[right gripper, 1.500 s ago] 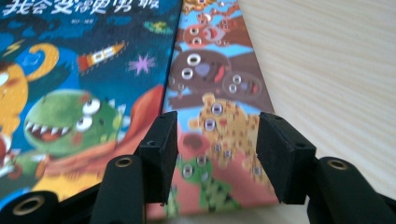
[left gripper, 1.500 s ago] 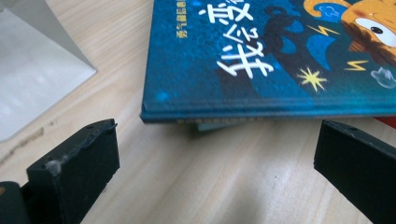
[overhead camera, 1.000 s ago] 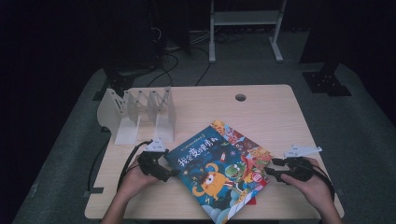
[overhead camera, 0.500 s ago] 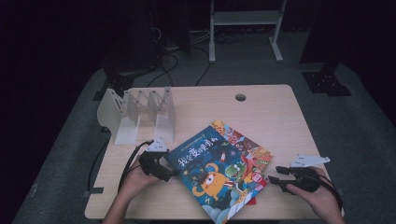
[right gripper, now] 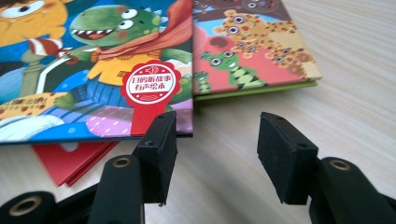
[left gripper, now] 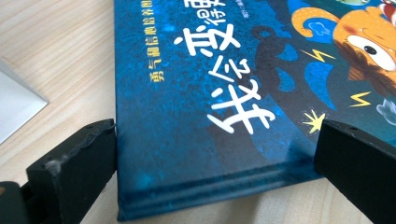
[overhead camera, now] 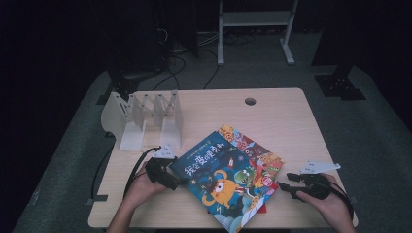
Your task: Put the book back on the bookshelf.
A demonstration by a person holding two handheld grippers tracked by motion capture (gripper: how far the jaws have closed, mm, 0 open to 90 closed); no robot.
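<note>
A blue picture book with white lettering and an orange monster lies on top of a small stack at the table's front. My left gripper is at its left corner. In the left gripper view the blue book's spine end sits between the wide-apart jaws of my left gripper, which is open. My right gripper rests just off the stack's right corner. It is open over bare table, its jaws empty, short of the top book, a second book with spotted monsters and a red book underneath.
A white book rack with several dividers stands at the back left of the wooden table. A cable hole is near the far edge. A shelf frame stands on the dark floor beyond.
My right gripper has drawn back slightly from the stack's right edge toward the table's near edge. The left gripper and the books have stayed put.
</note>
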